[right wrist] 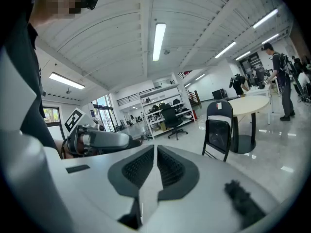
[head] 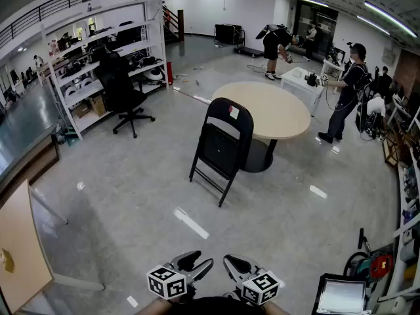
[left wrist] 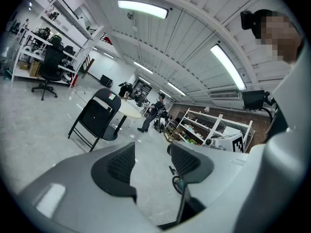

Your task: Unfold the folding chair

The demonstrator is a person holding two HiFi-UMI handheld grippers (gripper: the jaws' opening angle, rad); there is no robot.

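A black folding chair stands on the grey floor a few steps ahead of me, just in front of a round beige table. Its seat looks folded up against the back, with the legs slightly splayed. Both grippers are low and close to my body, far from the chair. My left gripper is open and nothing lies between its pads. My right gripper is shut with its pads together and empty. The chair also shows in the left gripper view and in the right gripper view.
A black office chair stands by white shelves at the far left. Two people work near a small white table at the back right. A wooden panel is at my left, and equipment at the lower right.
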